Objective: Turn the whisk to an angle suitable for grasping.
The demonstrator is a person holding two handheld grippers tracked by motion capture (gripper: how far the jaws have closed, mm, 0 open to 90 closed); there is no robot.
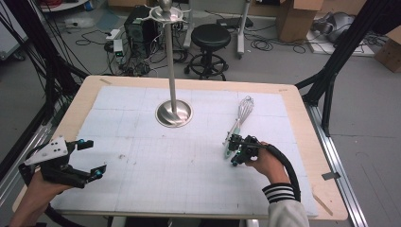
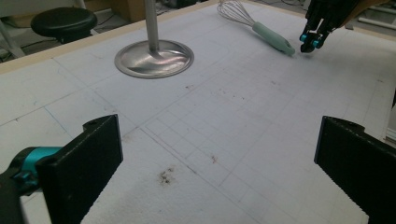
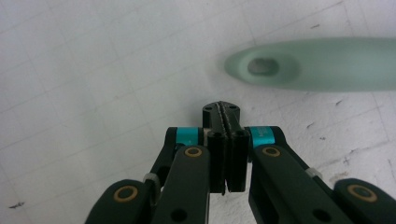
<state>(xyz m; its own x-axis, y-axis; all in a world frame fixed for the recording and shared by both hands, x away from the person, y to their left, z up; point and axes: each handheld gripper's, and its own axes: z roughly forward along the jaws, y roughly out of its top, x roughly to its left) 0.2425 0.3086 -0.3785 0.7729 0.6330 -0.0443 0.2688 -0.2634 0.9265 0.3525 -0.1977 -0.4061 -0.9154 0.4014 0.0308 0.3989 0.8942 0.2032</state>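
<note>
Whisk (image 1: 240, 118) lies flat on the white gridded mat (image 1: 142, 170), right of centre, wire head toward the far edge, pale green handle (image 3: 322, 64) toward the person. Hanging hole at the handle's end faces the right gripper (image 1: 235, 152). That gripper's jaws are pressed together with nothing between them, tips just beside the handle end, not touching it. Left gripper (image 1: 90, 158) sits well apart at the mat's near left corner, jaws spread wide, empty. Metal stand (image 1: 173, 112), round base and tall pole, stands at the mat's far centre, near the whisk head.
</note>
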